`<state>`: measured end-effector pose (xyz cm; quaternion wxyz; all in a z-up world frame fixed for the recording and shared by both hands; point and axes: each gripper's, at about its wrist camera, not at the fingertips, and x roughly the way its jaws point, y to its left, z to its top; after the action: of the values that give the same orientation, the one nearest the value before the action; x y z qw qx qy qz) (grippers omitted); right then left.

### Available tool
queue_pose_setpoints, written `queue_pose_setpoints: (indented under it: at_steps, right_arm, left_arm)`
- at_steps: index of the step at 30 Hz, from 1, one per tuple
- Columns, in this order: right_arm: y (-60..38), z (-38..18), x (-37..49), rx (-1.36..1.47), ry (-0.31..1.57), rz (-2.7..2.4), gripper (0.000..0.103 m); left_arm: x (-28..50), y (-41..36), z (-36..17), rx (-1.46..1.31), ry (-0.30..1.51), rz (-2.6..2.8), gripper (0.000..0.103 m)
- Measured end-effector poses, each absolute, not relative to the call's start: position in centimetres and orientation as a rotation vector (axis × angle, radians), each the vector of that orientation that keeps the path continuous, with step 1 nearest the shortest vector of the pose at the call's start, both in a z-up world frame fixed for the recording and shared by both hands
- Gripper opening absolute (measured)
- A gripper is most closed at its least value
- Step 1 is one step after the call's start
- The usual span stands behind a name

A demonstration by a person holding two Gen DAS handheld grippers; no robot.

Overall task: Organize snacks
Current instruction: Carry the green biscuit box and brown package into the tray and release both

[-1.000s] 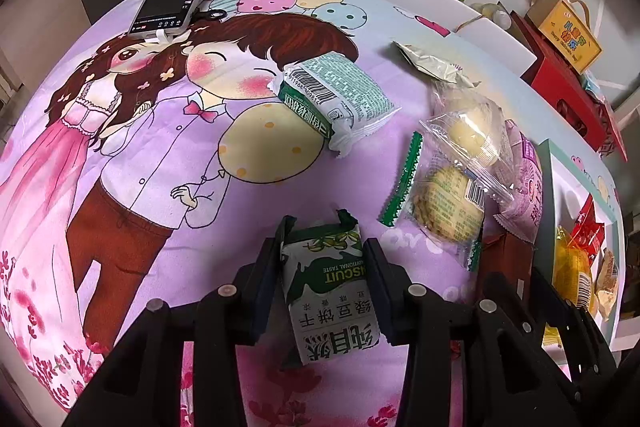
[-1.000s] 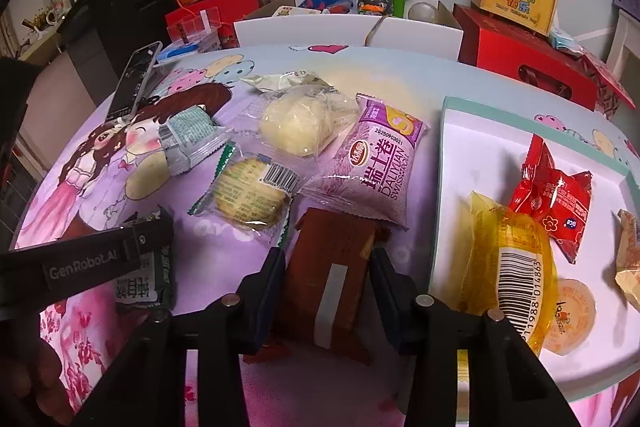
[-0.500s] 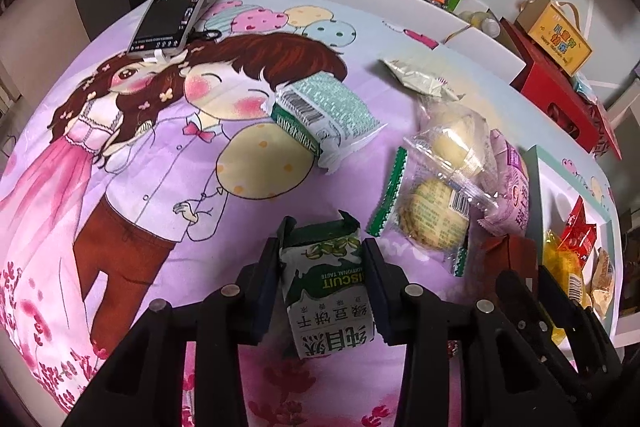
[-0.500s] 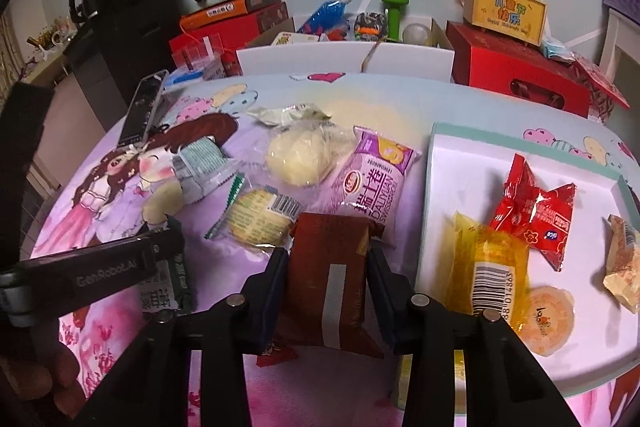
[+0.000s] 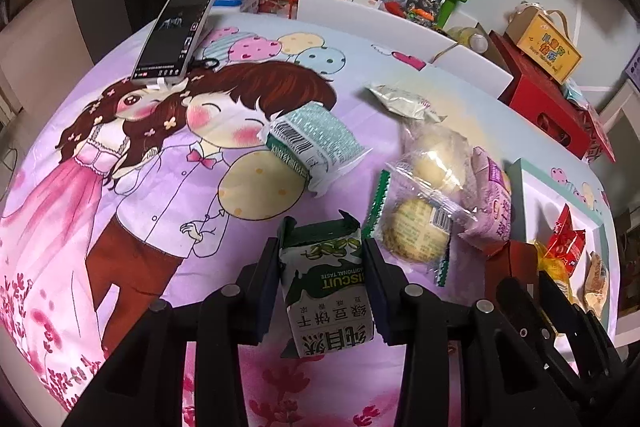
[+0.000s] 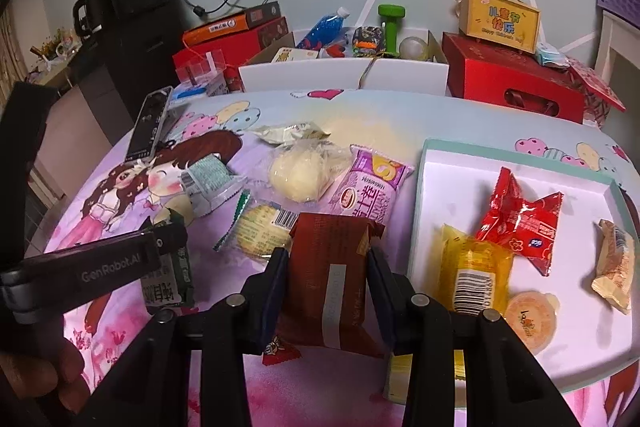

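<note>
Green biscuit pack [image 5: 328,279] pinched, left gripper [image 5: 322,259] | brown packet [image 6: 330,279] pinched, right gripper [image 6: 328,263]

Both wrist views close above tablecloth [image 5: 120,187], facing forward; shared: middle snacks, white tray [image 6: 440,163].

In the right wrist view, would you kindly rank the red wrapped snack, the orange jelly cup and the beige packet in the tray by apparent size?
1. Red wrapped snack, clearly largest.
2. Beige packet.
3. Orange jelly cup, though close to the packet, so that order is unsure.

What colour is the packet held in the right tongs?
Dark red-brown packet with a grey strip; clearest in the right wrist view.
</note>
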<state>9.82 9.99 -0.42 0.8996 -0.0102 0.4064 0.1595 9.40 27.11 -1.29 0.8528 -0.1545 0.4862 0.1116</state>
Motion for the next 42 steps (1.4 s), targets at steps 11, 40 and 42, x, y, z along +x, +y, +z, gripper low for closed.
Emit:
queue_pose_setpoints:
  at_steps: [11, 40, 42]
  right_arm:
    - [7.1, 1.2, 10.1, 0.014, 0.807, 0.266, 0.043]
    - [-9.3, 2.0, 14.1, 0.215, 0.763, -0.082, 0.043]
    - [-9.6, 1.6, 14.6, 0.214, 0.768, -0.084, 0.043]
  left_arm:
    - [10.2, 24.2, 0.5, -0.255, 0.978, 0.172, 0.042]
    - [19.0, 9.4, 2.3, -0.054, 0.955, -0.2, 0.042]
    - [20.2, 8.3, 1.8, -0.037, 0.968, -0.217, 0.042]
